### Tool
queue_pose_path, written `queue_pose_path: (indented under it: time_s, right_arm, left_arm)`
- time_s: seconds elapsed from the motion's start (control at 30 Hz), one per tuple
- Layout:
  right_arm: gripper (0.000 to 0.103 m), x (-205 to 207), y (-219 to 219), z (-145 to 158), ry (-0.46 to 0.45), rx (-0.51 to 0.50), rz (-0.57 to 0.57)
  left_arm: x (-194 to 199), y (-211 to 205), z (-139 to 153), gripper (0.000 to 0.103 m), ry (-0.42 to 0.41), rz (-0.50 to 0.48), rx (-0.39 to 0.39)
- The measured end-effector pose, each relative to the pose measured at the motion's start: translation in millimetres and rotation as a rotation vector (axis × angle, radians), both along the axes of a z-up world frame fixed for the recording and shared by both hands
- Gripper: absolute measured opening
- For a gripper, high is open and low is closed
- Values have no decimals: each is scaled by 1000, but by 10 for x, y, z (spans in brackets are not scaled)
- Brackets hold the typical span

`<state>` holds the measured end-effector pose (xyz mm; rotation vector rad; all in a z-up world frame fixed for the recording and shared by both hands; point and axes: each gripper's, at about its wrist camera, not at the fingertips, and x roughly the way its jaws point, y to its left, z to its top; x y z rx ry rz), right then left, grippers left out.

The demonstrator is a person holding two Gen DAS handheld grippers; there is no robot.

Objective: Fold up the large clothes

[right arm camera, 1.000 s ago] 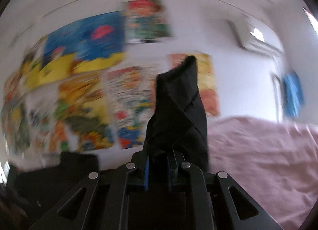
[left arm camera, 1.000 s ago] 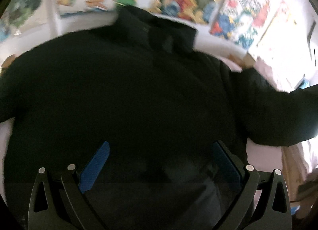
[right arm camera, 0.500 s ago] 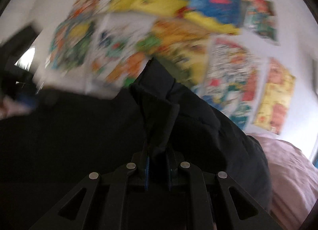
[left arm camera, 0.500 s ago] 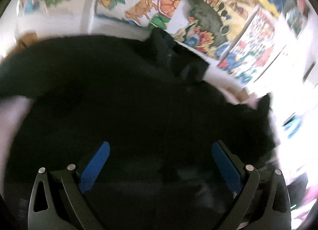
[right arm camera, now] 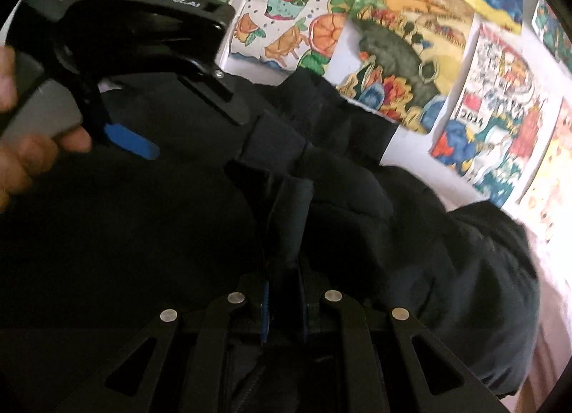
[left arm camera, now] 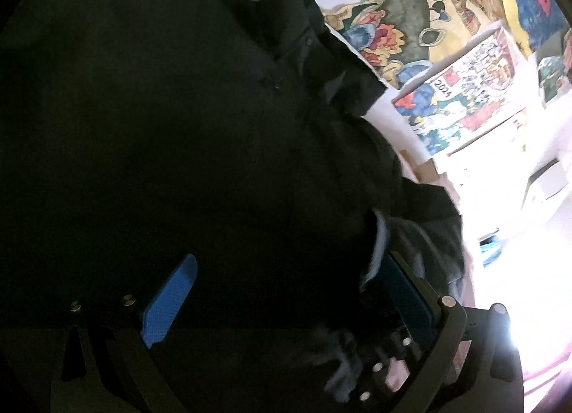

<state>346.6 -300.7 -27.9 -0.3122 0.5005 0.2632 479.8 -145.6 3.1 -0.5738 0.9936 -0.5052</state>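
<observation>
A large black jacket (left arm camera: pixel 171 134) lies spread out and fills most of the left wrist view; its collar (left arm camera: pixel 307 41) points toward the wall. My left gripper (left arm camera: pixel 286 298) is open just above the jacket's body, blue pads wide apart, nothing between them. In the right wrist view my right gripper (right arm camera: pixel 284 291) is shut on a fold of the jacket's sleeve (right arm camera: pixel 289 220), laid over the jacket's body (right arm camera: pixel 125 234). The left gripper (right arm camera: pixel 143 55), held by a hand, also shows there at upper left.
Colourful posters (right arm camera: pixel 393 55) cover the white wall behind the jacket. A pink bed sheet (right arm camera: pixel 550 291) shows at the right edge under the jacket. Bright light washes out the room at the right of the left wrist view (left arm camera: pixel 518 234).
My right gripper has swung the sleeve from up in the air down and left onto the jacket's body. My left gripper has stayed open and moved closer over the jacket, tilting.
</observation>
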Motion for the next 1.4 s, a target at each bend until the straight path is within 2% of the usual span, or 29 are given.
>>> queue_pose_path:
  time_s: [0.17,0.27,0.4,0.47,0.5,0.53,0.6,0.7,0.77,0.83,0.9,0.97,1.0,1.03,1.1,1.17,1.27,1.3,1.4]
  right_arm:
    - [13,67,-58,-51,61,46,10]
    - [14,146,-76,-130,127,68,22]
    - [17,184,-114,-160,164,108,42]
    - [26,176,-135,-148,178,134,69]
    - [31,160,-137,-145,180,143,73]
    - [32,147,-140,-141,177,147,73]
    - [32,128,-122,-141,173,141,72]
    - [32,112,-108,-156,173,137,70]
    - [32,95,-109,-136,169,133,67]
    - [32,-4,-127,-57,130,140,67]
    - [32,-184,-192,96,36,181,84]
    - [45,-344,-291,275,-68,239,107]
    - [62,-414,-344,358,-120,268,99]
    - [72,-469,-407,434,-172,302,81]
    - [74,-516,-541,541,-229,362,47]
    - [75,-427,-669,597,-204,406,18]
    - [80,-282,-855,548,-155,455,-36]
    - [84,-261,-883,525,-144,454,-55]
    - [84,-112,-992,457,-115,416,-141]
  left_arm:
    - [129,-57,-114,100,-2,-18,-116]
    - [197,-96,-211,93,7,-8,-113]
    - [231,-170,-233,86,-20,-25,-100]
    - [236,-187,-250,73,-23,-29,-89]
    - [236,-198,-257,62,-23,-37,-88]
    - [228,-218,-273,50,-23,-54,-92]
    - [213,-278,-282,40,-24,-83,-80]
    - [160,-357,-238,16,-57,-106,-55]
    - [125,-402,-167,8,-93,-96,-7]
    - [86,-442,-25,5,-151,-73,70]
    - [66,-439,183,4,-222,-46,125]
    - [59,-391,371,4,-286,-15,152]
    - [59,-349,468,3,-316,10,167]
    - [59,-294,548,3,-342,36,186]
    - [73,-208,700,3,-390,88,240]
    - [112,-95,817,3,-416,150,315]
    - [194,175,827,3,-403,235,369]
    - [201,274,813,3,-408,257,382]
    - [253,520,774,3,-420,322,441]
